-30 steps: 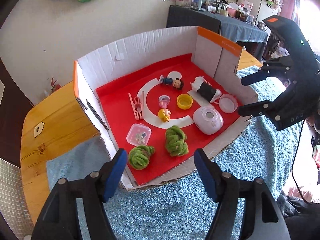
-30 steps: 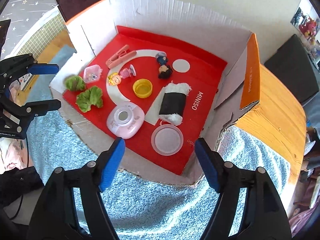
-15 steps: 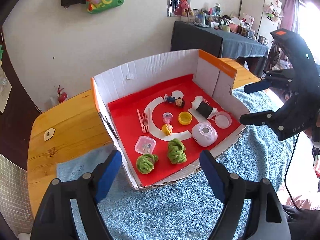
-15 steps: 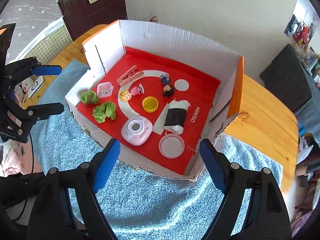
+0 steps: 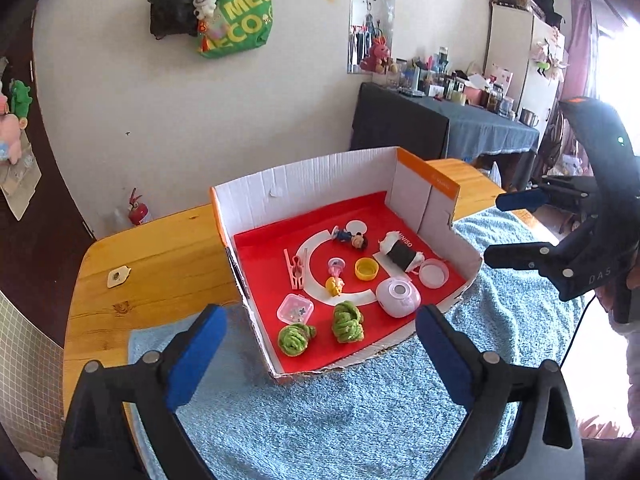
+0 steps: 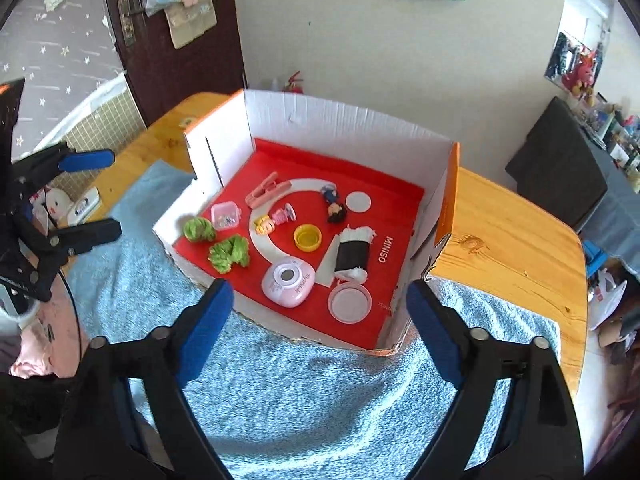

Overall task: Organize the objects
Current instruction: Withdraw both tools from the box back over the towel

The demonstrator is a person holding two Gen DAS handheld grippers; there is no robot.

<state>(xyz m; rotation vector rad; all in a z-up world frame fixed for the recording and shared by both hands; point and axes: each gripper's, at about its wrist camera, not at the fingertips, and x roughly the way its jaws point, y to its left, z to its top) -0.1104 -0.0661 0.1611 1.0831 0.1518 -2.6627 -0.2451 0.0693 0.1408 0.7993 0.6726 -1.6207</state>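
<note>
both grippers' jaws, just opening, stand wide and empty; only the right wrist view shows the door (image 6: 172,40).

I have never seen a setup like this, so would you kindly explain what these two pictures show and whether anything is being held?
A person holds two hand-held clamps, each with a camera looking along its fingers. One picture comes from the left tool, the other from the right tool; each also sees the other at its edge. Both have just been opening and hold nothing. Ahead, on a blue towel, sits a cardboard box with small items: two green yarn bundles, a yellow cap, a pink round device.
</note>
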